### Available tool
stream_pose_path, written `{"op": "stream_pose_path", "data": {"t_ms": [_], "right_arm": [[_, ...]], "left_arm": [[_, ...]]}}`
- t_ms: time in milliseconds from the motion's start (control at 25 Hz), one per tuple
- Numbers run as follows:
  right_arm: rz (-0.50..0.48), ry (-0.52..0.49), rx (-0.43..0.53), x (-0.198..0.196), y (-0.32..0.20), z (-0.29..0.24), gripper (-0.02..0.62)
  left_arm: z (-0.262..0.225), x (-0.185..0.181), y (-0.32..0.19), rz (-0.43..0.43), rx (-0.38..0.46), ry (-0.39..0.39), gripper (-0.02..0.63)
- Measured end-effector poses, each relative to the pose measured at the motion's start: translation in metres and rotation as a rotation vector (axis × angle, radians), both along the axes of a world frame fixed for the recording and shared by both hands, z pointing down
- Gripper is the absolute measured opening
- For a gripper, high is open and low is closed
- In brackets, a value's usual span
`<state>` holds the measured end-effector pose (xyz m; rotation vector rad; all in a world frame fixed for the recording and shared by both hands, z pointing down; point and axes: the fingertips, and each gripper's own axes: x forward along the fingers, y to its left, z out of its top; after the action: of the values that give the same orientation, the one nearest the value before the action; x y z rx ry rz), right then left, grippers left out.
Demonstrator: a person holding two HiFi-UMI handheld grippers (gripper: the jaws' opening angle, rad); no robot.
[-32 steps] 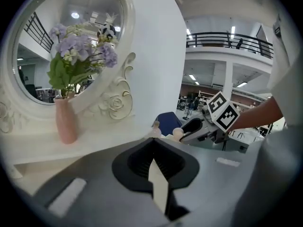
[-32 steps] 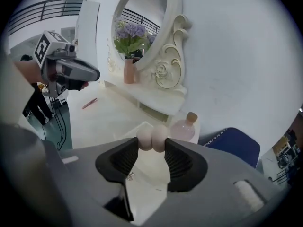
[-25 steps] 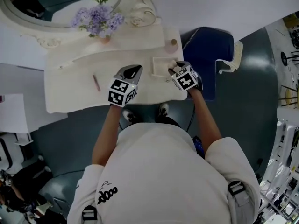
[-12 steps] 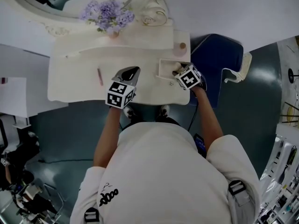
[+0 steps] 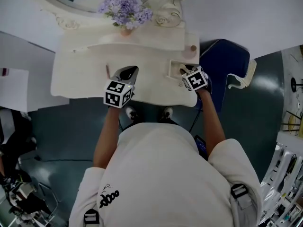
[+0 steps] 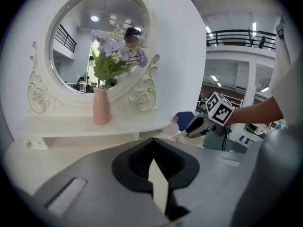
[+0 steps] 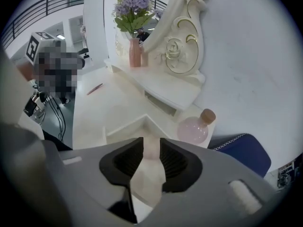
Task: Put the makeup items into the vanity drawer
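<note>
The cream vanity's small drawer [image 5: 171, 68] stands pulled out at the table's right. My right gripper [image 5: 182, 71] points steeply down into it; its jaws have just been closing. In the right gripper view the right gripper [image 7: 150, 144] keeps a gap, where a pale pink shape shows down in the drawer [image 7: 124, 126], not pressed by the pads. My left gripper [image 5: 129, 71] is shut and empty, its tip close to the right of a thin pink pencil [image 5: 108, 71] lying on the tabletop. The left gripper [image 6: 153, 148] looks level toward the mirror. A round pink bottle [image 5: 192, 48] with a cork stands behind the drawer.
A pink vase [image 5: 125, 31] of purple flowers stands on the raised shelf under the oval mirror [image 6: 99, 41]. A blue chair [image 5: 222, 56] is beside the table's right end. The pink bottle [image 7: 194, 126] is close to my right gripper.
My left gripper has slid left across the tabletop toward the pink pencil. The right gripper has stayed at the drawer.
</note>
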<state>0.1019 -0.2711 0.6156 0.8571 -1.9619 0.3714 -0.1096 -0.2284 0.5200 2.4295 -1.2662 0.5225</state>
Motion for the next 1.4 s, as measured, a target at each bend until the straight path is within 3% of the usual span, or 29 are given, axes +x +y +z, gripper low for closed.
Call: {"op": "stream_pose_path", "data": {"t_ms": [240,480,680,760,1000,1400], "right_arm": [[-0.001,-0.037,0.026,-0.056,0.0,-0.021,0.003],[-0.101,-0.056,0.018,-0.132,0.013,-0.025,0.003],[-0.118,-0.103,-0.018,-0.183,0.024,-0.02,0.003],[-0.119,-0.115,-0.026,-0.2,0.028,-0.018,0.003],[-0.104,-0.172,-0.034,-0.238,0.041,-0.017,0.003],[0.045,-0.282,-0.045,-0.255,0.049,-0.02,0.003]], "left_arm": [[0.002,-0.059,0.007,-0.092,-0.004,0.013,0.018],[0.01,-0.116,0.013,-0.189,-0.024,0.012,0.018],[0.035,-0.157,0.017,-0.257,-0.089,-0.048,0.018],[0.047,-0.168,0.018,-0.256,-0.115,-0.054,0.08],[0.083,-0.187,0.018,-0.264,-0.203,-0.034,0.098],[0.142,-0.182,0.007,-0.294,-0.338,-0.005,0.13]]}}
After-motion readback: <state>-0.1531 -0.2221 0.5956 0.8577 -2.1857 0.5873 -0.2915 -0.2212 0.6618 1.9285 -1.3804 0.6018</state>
